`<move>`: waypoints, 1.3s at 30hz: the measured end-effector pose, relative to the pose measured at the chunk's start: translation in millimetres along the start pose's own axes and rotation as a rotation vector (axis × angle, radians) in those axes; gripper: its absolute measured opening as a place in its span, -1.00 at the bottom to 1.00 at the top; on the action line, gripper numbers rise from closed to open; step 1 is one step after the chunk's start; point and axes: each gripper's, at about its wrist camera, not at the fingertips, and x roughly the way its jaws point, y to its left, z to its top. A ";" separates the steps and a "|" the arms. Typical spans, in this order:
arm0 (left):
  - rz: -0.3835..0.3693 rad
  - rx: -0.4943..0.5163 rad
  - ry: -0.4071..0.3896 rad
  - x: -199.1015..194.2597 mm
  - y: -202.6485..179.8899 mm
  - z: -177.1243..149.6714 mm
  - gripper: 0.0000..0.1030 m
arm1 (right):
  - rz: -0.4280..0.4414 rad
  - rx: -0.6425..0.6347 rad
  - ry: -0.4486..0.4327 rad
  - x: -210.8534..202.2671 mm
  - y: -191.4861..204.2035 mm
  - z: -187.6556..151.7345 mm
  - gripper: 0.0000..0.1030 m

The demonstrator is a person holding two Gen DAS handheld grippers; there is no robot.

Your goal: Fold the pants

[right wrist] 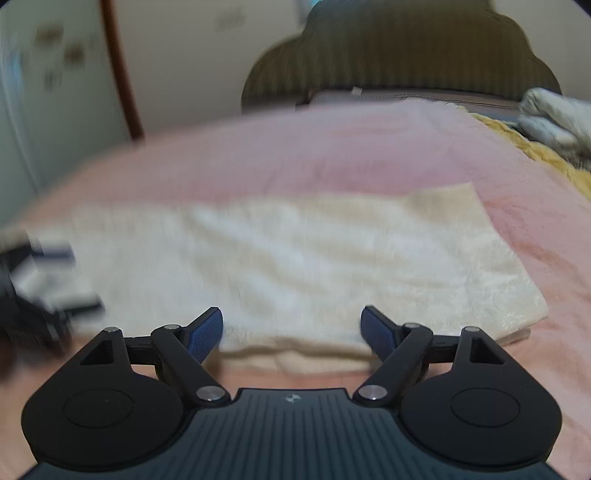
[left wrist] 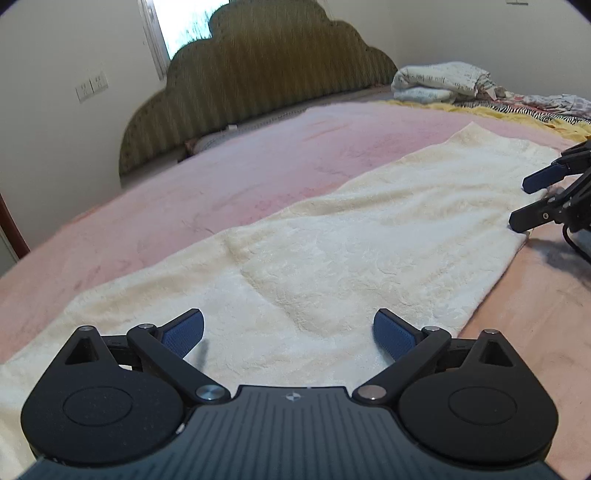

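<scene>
Far left in the left wrist view, a wall switch is sitting on the pale wall, and a window is letting in light behind the scalloped headboard. Below them a pink blanket is covering the bed.

The pants, cream and fluffy, are lying flat on the blanket as a long folded strip, running from the near left corner out to the far right. The left gripper is hovering over their near end with its jaws spread wide and nothing between the blue pads.

At the right edge, the right gripper is reaching in beside the far end of the pants, its jaws parted and gripping nothing. Far right, a heap of bedding is lying against the wall.

In the blurred right wrist view, the right gripper is hanging over the near edge of the pants, jaws released, while the left gripper is showing as a dark smear at the left.
</scene>
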 end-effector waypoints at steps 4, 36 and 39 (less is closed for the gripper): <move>-0.018 -0.038 0.015 3.7 5.8 -1.9 1.00 | -0.182 0.108 -0.071 -15.4 -19.6 -9.3 0.73; -0.117 -0.203 0.067 12.6 29.5 -5.7 1.00 | 0.029 0.773 -0.311 39.9 -116.9 -10.6 -0.60; -0.118 -0.204 0.067 12.7 29.6 -5.9 1.00 | 0.106 0.886 -0.313 48.1 -136.9 -20.4 -0.83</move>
